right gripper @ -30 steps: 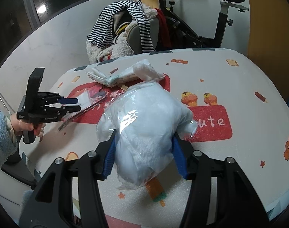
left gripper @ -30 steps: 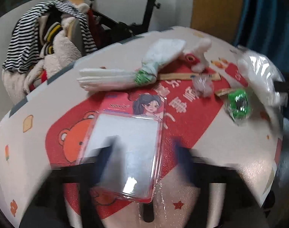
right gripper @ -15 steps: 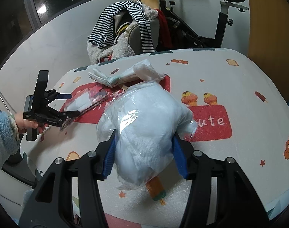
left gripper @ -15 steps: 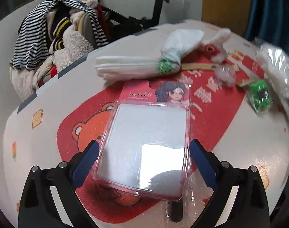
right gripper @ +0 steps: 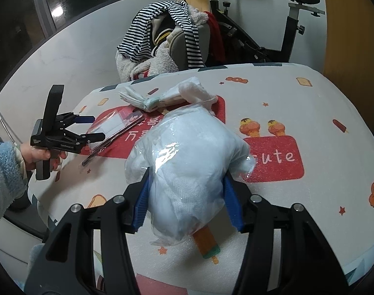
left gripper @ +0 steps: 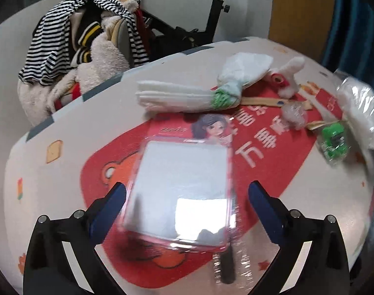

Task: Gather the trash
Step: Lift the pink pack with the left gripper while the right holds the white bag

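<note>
Now L tongs (left gripper: 187, 200) just spread wide, straddling pink blister pack (left gripper: 184, 191) near desk (right gripper: 309, 113) left edge, prob for pickup; R tongs (right gripper: 187, 196) clenched on trash bag (right gripper: 187, 157), keeping it ready.

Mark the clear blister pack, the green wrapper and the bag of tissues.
blister pack (left gripper: 184, 191), left wrist view, middle of its clear bubble
green wrapper (left gripper: 333, 141), left wrist view, its green centre
bag of tissues (right gripper: 187, 162), right wrist view, front of the plastic
</note>
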Demonstrator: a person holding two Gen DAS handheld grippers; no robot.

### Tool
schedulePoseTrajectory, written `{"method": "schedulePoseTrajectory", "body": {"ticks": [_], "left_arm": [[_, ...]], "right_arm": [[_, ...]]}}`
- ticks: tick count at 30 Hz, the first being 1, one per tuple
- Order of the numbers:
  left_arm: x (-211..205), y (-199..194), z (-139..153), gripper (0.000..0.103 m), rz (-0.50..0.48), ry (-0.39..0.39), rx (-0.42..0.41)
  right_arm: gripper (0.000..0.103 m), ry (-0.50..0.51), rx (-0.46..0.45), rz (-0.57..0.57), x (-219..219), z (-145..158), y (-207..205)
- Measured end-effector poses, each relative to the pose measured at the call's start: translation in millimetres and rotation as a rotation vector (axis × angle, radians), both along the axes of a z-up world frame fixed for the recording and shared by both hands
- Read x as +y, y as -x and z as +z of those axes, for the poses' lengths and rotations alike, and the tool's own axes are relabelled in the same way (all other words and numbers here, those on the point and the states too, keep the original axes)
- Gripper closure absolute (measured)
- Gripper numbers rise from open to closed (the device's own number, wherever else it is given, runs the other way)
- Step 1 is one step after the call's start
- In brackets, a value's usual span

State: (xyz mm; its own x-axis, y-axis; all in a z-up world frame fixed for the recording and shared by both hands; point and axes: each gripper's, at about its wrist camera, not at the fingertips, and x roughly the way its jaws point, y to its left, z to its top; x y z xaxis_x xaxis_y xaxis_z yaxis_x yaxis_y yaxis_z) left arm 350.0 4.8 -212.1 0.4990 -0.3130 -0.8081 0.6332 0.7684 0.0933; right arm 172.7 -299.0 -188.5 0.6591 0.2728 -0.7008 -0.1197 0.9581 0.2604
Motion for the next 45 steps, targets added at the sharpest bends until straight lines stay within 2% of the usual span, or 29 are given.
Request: {"method": "schedulePoseTrajectory", "body": {"ticks": [5, 10, 16, 27, 36, 42, 45], "left_arm": [[7.8, -6.6, -9.6, 0.006, 0.009, 0.002, 0.046], [11.3, -9.9, -9.5, 0.006, 0.025, 0.047, 0.046], [10.2, -14.2, -9.8, 0.006, 0.017, 0.036, 0.045], [20.9, -16.7, -6.8, 0.006, 0.015, 0.122, 0.062], [15.9, -19.7, -8.7, 0.006, 0.000, 0.058, 0.058], [6.0, -9.8, -15.8, 0.005, -0.039, -0.037, -0.006], [13.4, -16.9, -12.6, 0.006, -0.008, 0.028, 0.037]], "right_arm": [[0.048, -0.004, -0.001, -0.003, -1.4, 0.2, -1.0], [0.048, -0.005, 0.006, -0.002, -0.2, -0.9, -2.5], [0.048, -0.009, 0.011, 0.001, 0.2, -1.5, -1.9], [0.047, -0.024, 0.011, 0.003, 0.5, -2.6, -1.3], [0.047, -0.040, 0.018, -0.013, -7.5, -4.9, -3.5], [0.047, -0.046, 0.025, -0.023, -9.9, -7.5, -2.6], [0.047, -0.046, 0.028, -0.020, -8.2, -7.5, -2.5]]}}
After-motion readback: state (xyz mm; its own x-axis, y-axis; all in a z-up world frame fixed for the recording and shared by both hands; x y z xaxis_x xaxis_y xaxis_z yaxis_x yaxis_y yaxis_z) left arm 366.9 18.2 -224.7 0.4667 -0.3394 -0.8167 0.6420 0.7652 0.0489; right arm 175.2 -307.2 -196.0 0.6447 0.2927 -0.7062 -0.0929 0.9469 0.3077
